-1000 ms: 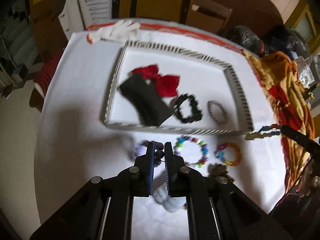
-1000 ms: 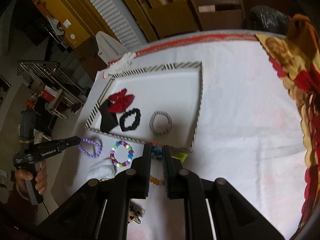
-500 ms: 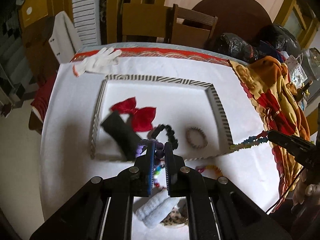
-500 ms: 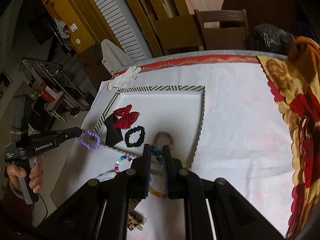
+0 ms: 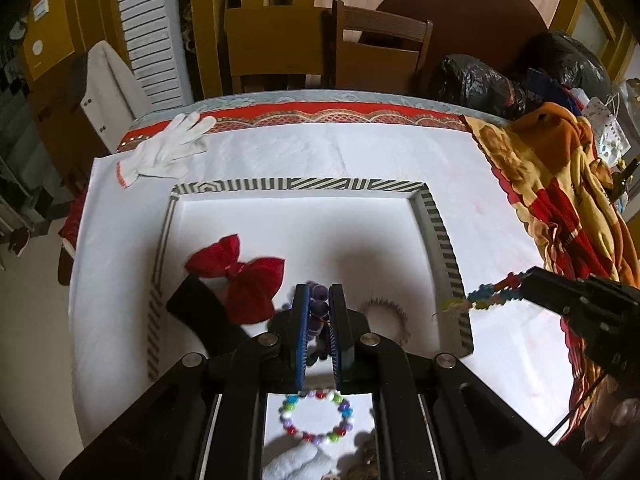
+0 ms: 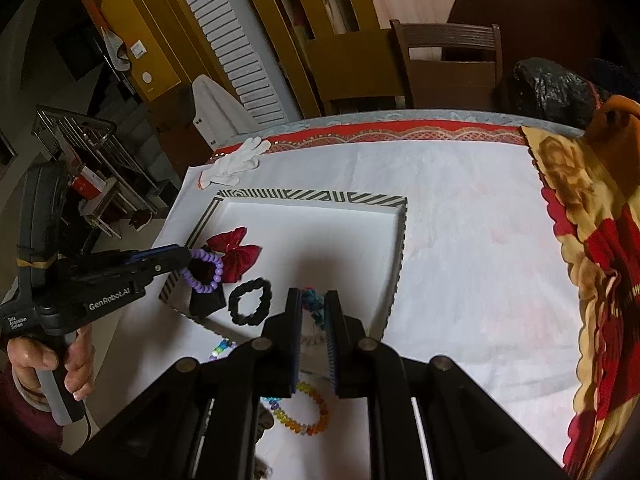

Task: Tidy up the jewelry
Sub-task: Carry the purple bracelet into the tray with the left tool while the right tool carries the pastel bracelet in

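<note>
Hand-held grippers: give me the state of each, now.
Left hand-held gripper: shut on the purple bead bracelet.
Right hand-held gripper: shut on the multicoloured bracelet.

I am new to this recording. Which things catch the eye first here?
The striped tray lies mid-table, a red bow inside near its left edge. The left gripper dangles a purple bead bracelet above it, and the right gripper holds a multicoloured strand beside its right rim.

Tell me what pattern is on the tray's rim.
Black-and-white stripes on the tray rim, clearest in the left wrist view.
</note>
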`<state>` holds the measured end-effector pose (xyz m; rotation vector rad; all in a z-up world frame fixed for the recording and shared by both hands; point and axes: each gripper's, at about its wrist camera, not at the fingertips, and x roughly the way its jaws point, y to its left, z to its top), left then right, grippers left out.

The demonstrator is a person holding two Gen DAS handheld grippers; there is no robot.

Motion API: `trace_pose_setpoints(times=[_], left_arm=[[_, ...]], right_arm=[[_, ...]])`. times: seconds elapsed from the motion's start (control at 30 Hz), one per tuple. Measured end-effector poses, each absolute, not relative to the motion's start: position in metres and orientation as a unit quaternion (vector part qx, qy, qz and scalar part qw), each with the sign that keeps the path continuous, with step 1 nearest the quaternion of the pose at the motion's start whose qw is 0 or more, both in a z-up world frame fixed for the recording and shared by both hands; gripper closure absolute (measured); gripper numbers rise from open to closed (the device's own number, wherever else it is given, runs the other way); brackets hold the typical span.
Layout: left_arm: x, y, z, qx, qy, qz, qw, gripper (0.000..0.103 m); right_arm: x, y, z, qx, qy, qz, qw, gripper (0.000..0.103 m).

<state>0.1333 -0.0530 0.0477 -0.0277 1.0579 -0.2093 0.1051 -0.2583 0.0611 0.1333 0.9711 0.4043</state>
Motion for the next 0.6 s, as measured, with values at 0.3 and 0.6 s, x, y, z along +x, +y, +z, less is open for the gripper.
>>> trace_pose_setpoints(times=[0.3, 0.6], left_arm=[[0.169, -0.068, 0.022, -0.019, 0.527, -0.104, 0.843, 0.103], [0.195, -0.074, -0.002, -0.037, 0.55, -0.113, 0.827, 0.103]], right_arm=[[0.137, -0.242, 0.04, 0.059, 0.482, 0.205, 0.85, 0.092], [0.168, -0.228, 0.013, 0.052, 0.507, 0.212, 0.834, 0.092]])
